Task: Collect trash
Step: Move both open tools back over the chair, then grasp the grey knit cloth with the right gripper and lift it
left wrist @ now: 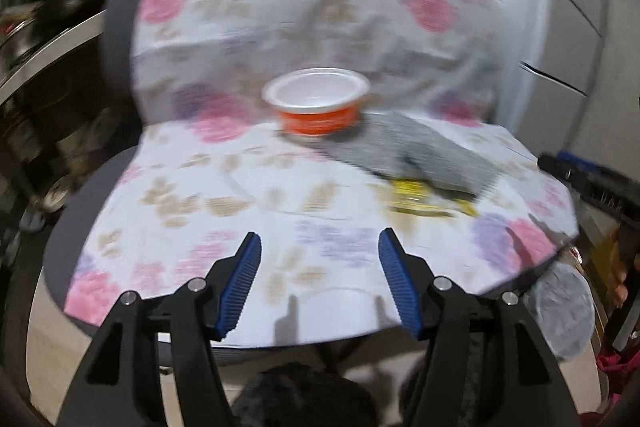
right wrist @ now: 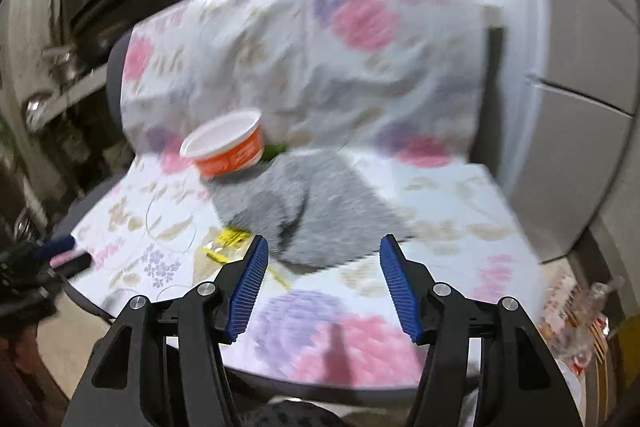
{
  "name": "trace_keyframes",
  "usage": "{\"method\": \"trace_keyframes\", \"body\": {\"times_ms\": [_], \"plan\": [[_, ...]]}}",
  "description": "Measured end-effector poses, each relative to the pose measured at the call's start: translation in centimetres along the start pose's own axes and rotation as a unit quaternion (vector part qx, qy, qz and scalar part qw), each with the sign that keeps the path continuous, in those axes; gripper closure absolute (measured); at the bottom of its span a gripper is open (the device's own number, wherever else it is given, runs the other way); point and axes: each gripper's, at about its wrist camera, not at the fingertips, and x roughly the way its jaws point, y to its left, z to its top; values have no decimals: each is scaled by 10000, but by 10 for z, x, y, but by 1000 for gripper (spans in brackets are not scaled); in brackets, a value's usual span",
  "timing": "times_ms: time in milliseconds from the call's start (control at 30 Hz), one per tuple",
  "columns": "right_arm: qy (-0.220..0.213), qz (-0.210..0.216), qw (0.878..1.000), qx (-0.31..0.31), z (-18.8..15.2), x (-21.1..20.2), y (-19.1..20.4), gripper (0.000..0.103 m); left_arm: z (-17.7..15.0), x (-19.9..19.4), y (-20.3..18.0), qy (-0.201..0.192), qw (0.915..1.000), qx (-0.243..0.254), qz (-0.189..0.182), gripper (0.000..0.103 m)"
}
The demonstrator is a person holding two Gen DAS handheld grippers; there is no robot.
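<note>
An empty orange cup with a white inside [left wrist: 316, 103] stands on a chair seat covered by a floral cloth [left wrist: 248, 187]; it also shows in the right wrist view [right wrist: 226, 145]. A grey cloth [left wrist: 416, 155] lies right of the cup, seen closer in the right wrist view [right wrist: 308, 203]. A yellow wrapper [left wrist: 428, 197] lies at the grey cloth's front edge, also in the right wrist view [right wrist: 224, 247]. My left gripper [left wrist: 320, 247] is open and empty over the seat's front. My right gripper [right wrist: 322, 251] is open and empty, just short of the grey cloth.
The floral cloth also drapes the chair back [right wrist: 320, 59]. A white cabinet [right wrist: 580, 67] stands to the right. Cluttered shelves [left wrist: 52, 67] are to the left and behind. My other gripper's tip [left wrist: 588, 175] shows at the right edge. Bags [right wrist: 580, 327] sit on the floor at right.
</note>
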Motion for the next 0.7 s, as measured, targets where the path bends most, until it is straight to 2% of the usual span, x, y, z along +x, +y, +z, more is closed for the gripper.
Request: {"method": "trace_keyframes", "body": {"times_ms": [133, 233, 500, 533, 567, 600, 633, 667, 700], "plan": [[380, 101, 9988, -303, 2, 40, 22, 44, -2, 15, 35, 114, 9988, -449, 154, 41], [556, 194, 9975, -391, 8, 68, 35, 44, -7, 26, 50, 302, 9975, -582, 248, 41], [1050, 289, 9940, -42, 17, 139, 33, 45, -11, 41, 49, 477, 9972, -568, 136, 40], [1159, 312, 9928, 19, 17, 147, 31, 49, -11, 42, 48, 487, 9972, -560, 125, 40], [1274, 405, 9910, 108, 17, 155, 29, 61, -12, 42, 47, 491, 9972, -549, 119, 40], [1347, 506, 9894, 204, 18, 159, 28, 68, -11, 42, 47, 489, 9972, -544, 124, 40], [1346, 541, 9891, 245, 18, 159, 28, 81, -11, 42, 46, 484, 9973, -538, 122, 40], [1303, 569, 9896, 226, 20, 157, 31, 88, -11, 41, 46, 480, 9973, -534, 121, 40], [1249, 568, 9904, 164, 22, 154, 34, 89, -11, 40, 46, 474, 9974, -531, 129, 40]]}}
